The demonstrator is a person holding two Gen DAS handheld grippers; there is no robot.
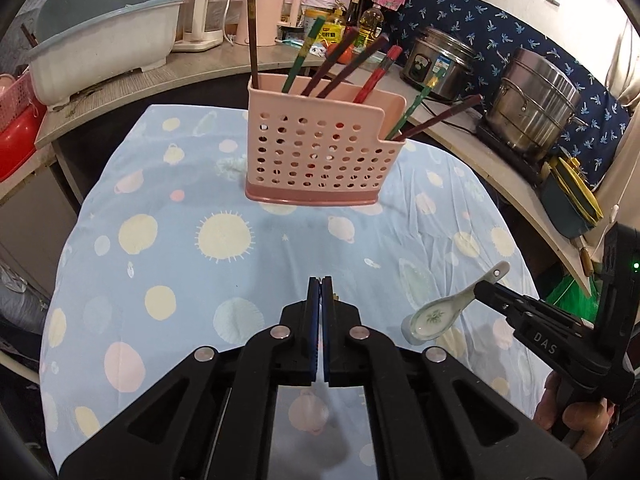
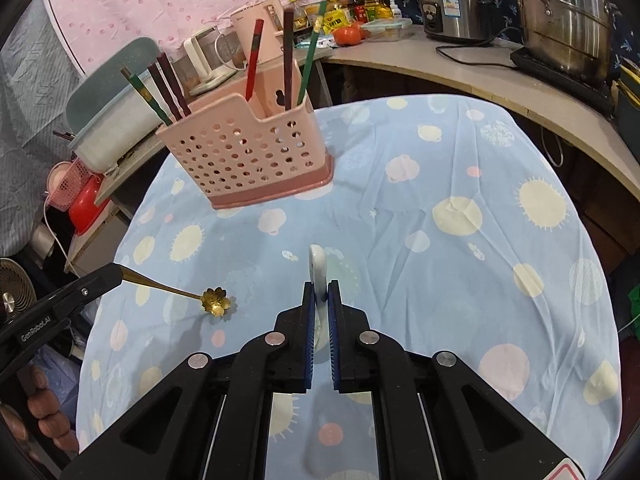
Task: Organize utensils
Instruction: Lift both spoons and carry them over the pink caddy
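Soft, wrinkled cotton covers the desk (image 1: 168,208) — a pale blue cloth printed with cream suns and pastel planets. Toward its far side stands a pink plastic utensil holder (image 1: 320,152), boxy, its walls punched with rows of round holes above a darker pink base. Slim lacquered chopsticks (image 1: 340,62) in red, green and dark brown lean out of its compartments.

Held near the front of the desk, the left hand-held gripper (image 2: 120,274) has its blue-padded jaws pressed together on the thin stem of a gold metal spoon (image 2: 216,300) whose bowl is shaped like a small flower; the spoon slants down toward the cloth, whether touching it I cannot tell. The right hand-held gripper (image 2: 320,300) is clamped narrowly on the handle of a white ceramic soup spoon (image 1: 430,318) — glossy, with a faint green motif in its oval bowl — carried just above the cloth, to the right of the left one.

Behind, a curved worktop holds a steel steamer pot (image 1: 536,108), a rice cooker (image 1: 440,64) and a pale pink kettle (image 1: 272,14).
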